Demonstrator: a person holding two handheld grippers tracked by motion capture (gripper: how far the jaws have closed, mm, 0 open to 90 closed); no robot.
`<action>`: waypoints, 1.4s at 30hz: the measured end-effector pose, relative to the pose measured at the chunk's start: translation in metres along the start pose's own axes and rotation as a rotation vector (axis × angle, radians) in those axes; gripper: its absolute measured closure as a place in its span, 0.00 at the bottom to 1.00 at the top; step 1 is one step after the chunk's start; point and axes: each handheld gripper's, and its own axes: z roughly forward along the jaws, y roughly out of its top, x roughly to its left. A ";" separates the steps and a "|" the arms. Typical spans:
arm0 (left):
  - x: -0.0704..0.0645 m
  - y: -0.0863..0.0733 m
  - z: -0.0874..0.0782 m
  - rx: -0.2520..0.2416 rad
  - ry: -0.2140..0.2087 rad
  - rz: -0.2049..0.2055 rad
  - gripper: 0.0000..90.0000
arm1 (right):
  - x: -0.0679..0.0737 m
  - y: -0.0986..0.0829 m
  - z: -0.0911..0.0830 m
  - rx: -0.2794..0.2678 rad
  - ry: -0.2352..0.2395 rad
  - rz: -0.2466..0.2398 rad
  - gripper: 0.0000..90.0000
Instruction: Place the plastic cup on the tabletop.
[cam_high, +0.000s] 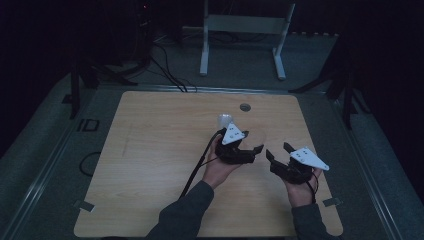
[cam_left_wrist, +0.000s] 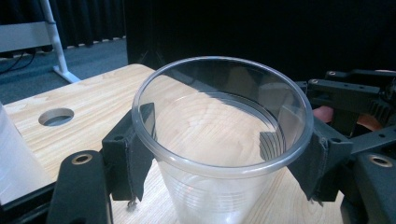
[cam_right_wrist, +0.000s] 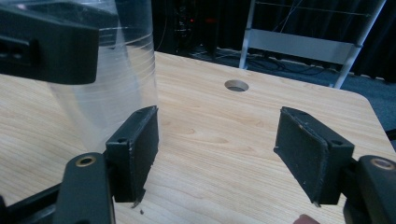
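A clear plastic cup (cam_left_wrist: 219, 154) stands upright between the jaws of my left gripper (cam_left_wrist: 219, 186), whose pads (cam_left_wrist: 137, 149) press its wall just under the rim from both sides. In the high view my left gripper (cam_high: 248, 144) is right of the table's middle, over the wooden table (cam_high: 150, 150). My right gripper (cam_high: 280, 152) stands open just to its right with nothing between its jaws. In the right gripper view the cup (cam_right_wrist: 116, 84) rises beside the left pad (cam_right_wrist: 135, 149), apart from it, of my right gripper (cam_right_wrist: 219, 154).
A whitish translucent object (cam_high: 224, 120) stands on the table just behind the left gripper. A round cable hole (cam_high: 245, 107) lies near the far edge. A white metal frame (cam_high: 245, 25) stands on the floor beyond the table. Cables trail from both grippers.
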 end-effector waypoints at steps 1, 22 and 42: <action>0.000 0.000 0.000 0.000 0.000 0.000 0.33 | 0.000 0.000 0.000 0.000 0.000 0.000 0.33; 0.001 -0.013 -0.004 0.003 0.000 -0.009 0.33 | 0.000 0.001 0.000 -0.004 -0.002 0.001 0.33; -0.001 -0.029 -0.005 0.023 0.020 0.008 0.33 | 0.000 0.001 0.000 -0.004 -0.001 -0.001 0.33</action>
